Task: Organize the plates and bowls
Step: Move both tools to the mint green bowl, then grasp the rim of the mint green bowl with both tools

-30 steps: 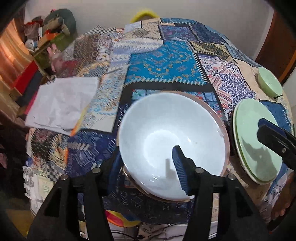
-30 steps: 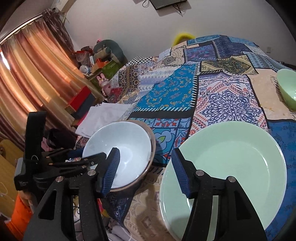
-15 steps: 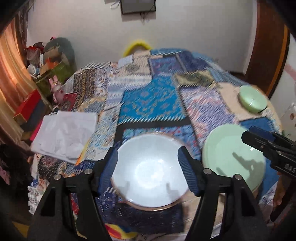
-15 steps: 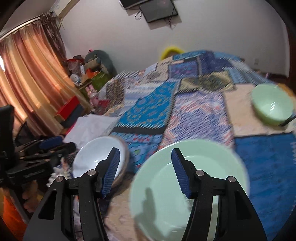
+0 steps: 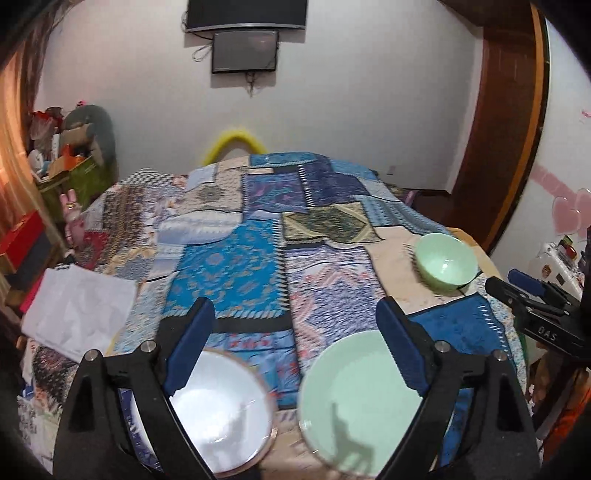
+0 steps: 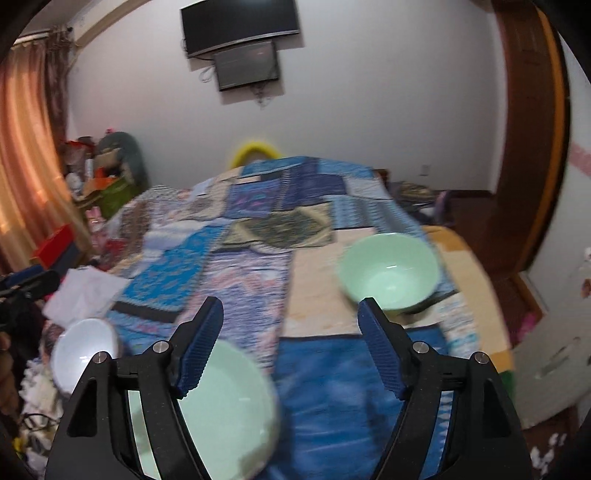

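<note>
Resting on the patchwork cloth (image 5: 240,280), the white bowl (image 5: 221,413) sits at the near edge of the table, beside the green plate (image 5: 354,391). In the left wrist view the two stand just apart. Nothing shows in either; only shadows fall on the plate.

The left gripper (image 5: 295,354) is above them with its jaws wide apart, holding nothing. Its left finger crosses the near rim of the white bowl in the picture; its right finger crosses the plate's right side. Contact cannot be told.

The right gripper (image 6: 290,343) is also spread wide and holds nothing. Between its fingers lies bare cloth. The green plate (image 6: 229,406) lies behind its left finger, and the small green bowl (image 6: 388,273) stands just beyond its right fingertip, upright, with nothing showing in it. The white bowl (image 6: 83,347) appears far left in this view.

In the left wrist view the small green bowl (image 5: 445,264) stands well apart from the plate, toward the far right edge of the table. A white sheet of paper (image 5: 79,310) lies at the left edge. Two dark screens (image 5: 245,33) hang on the far wall. This view also catches the right gripper (image 5: 532,291) at the right margin.
</note>
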{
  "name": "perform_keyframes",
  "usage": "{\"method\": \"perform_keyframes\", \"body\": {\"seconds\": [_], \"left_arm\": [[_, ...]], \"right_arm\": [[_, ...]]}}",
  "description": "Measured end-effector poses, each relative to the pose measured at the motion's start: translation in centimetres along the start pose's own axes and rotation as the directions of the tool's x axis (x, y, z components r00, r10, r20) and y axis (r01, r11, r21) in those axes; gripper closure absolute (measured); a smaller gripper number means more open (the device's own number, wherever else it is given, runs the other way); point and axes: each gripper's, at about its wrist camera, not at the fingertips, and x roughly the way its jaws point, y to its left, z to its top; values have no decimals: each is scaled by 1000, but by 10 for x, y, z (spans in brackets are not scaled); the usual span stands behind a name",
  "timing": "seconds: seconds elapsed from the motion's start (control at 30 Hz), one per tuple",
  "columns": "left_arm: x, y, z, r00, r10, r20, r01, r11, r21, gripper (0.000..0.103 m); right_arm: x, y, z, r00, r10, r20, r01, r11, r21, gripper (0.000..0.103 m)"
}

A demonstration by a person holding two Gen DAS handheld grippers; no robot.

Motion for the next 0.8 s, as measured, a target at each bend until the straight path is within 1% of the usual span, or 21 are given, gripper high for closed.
{"method": "perform_keyframes", "body": {"seconds": [0.13,0.23,0.33,0.43,0.5,0.57,0.6,0.67,0.8], "left_arm": [[23,-21,8,999,-34,-29,35,999,15,13],[44,-36,12,997,-57,-59,58,998,21,13],[65,-49,15,992,-85,-97,89,996,30,13],[84,-59,19,989,-89,-115,95,994,54,13],[96,-63,21,988,-92,-123,100,993,65,13],[110,-67,21,985,-97,-144,108,991,74,13],[116,-69,21,983,-97,-153,110,991,77,13],[128,-70,21,980,-99,-171,114,990,79,13],[151,-71,19,974,-87,-209,108,990,90,13]], "right_arm": [[17,-28,3,997,-75,-19,75,997,6,30],[33,-45,2,993,-107,-48,108,994,14,30],[49,-62,0,990,-115,-84,118,992,37,30],[67,-80,1,986,-99,-133,110,991,75,30],[80,-92,1,981,-106,-160,122,988,95,33],[88,-100,2,977,-110,-181,130,986,104,41],[94,-106,3,975,-112,-193,135,984,113,43],[106,-112,5,971,-116,-210,144,982,121,51],[124,-127,8,964,-118,-240,156,976,149,61]]}}
